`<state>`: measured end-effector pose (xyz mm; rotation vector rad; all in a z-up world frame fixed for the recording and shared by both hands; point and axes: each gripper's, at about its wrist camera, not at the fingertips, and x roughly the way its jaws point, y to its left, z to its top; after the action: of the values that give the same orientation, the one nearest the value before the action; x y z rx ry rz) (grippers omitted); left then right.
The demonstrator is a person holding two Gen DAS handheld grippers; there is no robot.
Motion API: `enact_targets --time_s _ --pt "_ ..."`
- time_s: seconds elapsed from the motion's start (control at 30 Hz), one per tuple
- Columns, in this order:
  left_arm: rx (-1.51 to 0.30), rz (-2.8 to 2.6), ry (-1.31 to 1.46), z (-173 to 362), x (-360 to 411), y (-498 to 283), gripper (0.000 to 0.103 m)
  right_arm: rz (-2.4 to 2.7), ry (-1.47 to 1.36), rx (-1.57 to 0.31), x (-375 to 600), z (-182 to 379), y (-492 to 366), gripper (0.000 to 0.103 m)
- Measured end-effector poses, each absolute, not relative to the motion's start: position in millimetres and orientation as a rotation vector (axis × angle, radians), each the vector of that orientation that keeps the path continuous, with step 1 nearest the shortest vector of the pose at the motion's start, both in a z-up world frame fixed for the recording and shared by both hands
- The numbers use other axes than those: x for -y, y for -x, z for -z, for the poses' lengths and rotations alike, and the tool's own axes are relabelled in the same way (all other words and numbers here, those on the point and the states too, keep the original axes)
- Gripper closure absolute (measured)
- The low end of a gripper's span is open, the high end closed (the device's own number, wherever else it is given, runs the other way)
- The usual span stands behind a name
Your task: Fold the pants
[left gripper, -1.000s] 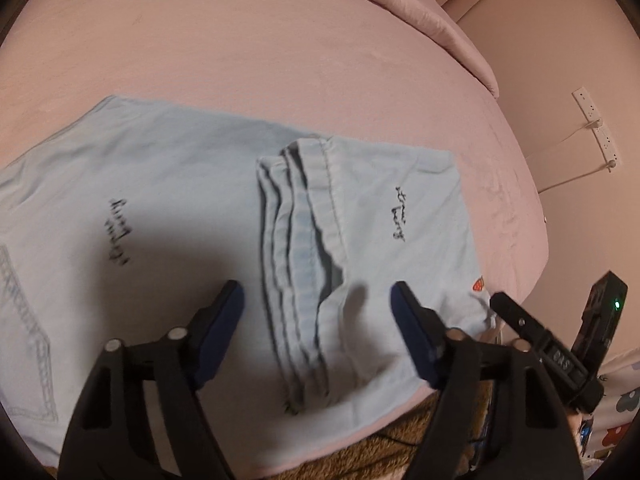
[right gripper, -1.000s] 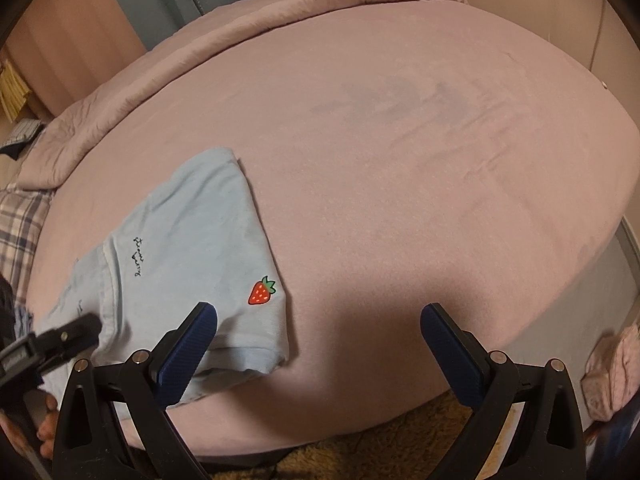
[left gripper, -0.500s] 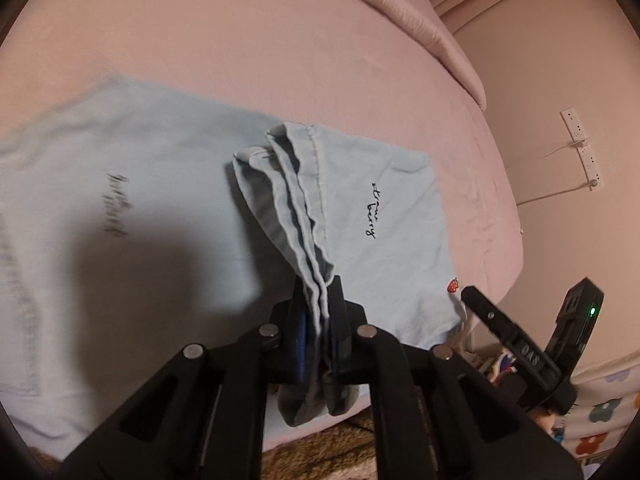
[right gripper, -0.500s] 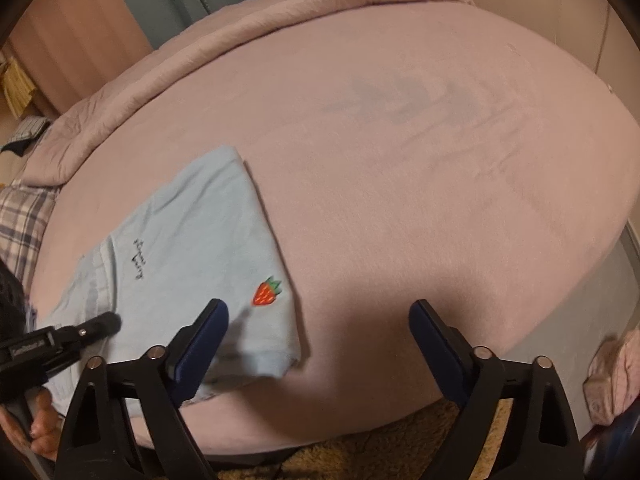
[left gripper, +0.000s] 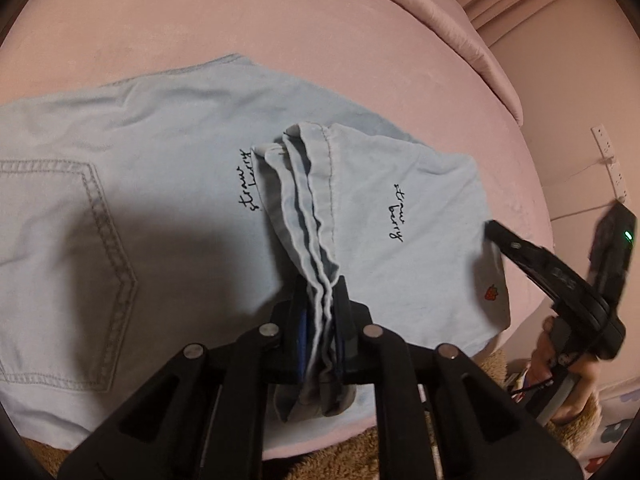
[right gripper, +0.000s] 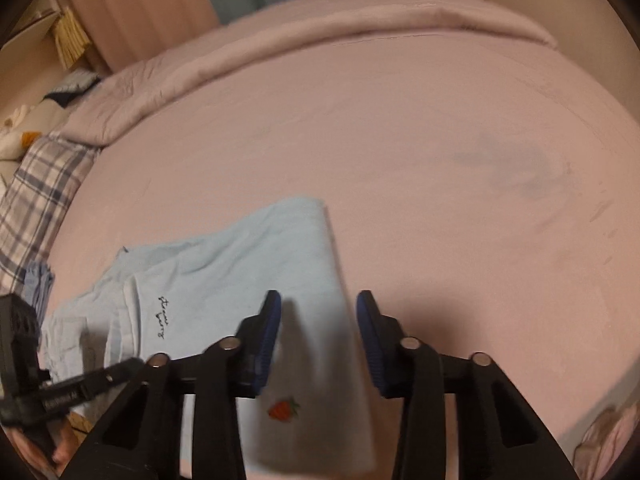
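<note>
Light blue pants (left gripper: pixel 168 184) lie flat on the pink bed, with a back pocket at left and "strawberry" script on each leg. My left gripper (left gripper: pixel 322 320) is shut on the bunched leg hems (left gripper: pixel 310 200) and lifts them off the cloth. My right gripper (right gripper: pixel 318 340) is open, its blue pads (right gripper: pixel 266 340) straddling the right edge of the folded pants (right gripper: pixel 256 264), just above a small strawberry patch (right gripper: pixel 283 409). The right gripper also shows in the left wrist view (left gripper: pixel 560 280), at the pants' right edge.
The pink bed sheet (right gripper: pixel 440 160) spreads wide to the right and back. A rolled duvet (right gripper: pixel 280 40) lies along the far side. A plaid pillow (right gripper: pixel 36 196) sits at far left. A brown fuzzy rug (left gripper: pixel 360 456) lies below the bed's near edge.
My left gripper closed on the bunched hems and lifted them. My right gripper moved left over the pants' edge near the strawberry patch and its jaws narrowed.
</note>
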<state>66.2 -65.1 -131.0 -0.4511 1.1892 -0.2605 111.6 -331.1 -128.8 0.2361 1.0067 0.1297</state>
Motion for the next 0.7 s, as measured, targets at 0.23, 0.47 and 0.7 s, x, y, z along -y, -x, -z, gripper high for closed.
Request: enact_targets --time_s 0.23,0.47,0.7 --pt "-1.189 0.264 0.478 134 64 -69 0.088 -0.118 -0.178 -1.021 332 148 -95 0.064" --pt "-1.179 0.273 0.502 132 59 -55 0.085 -0.138 -0.194 -1.059 348 147 -81 0.064" --pt "-1.176 0.270 0.528 131 61 -46 0.080 -0.102 -0.193 -1.077 346 148 -67 0.064"
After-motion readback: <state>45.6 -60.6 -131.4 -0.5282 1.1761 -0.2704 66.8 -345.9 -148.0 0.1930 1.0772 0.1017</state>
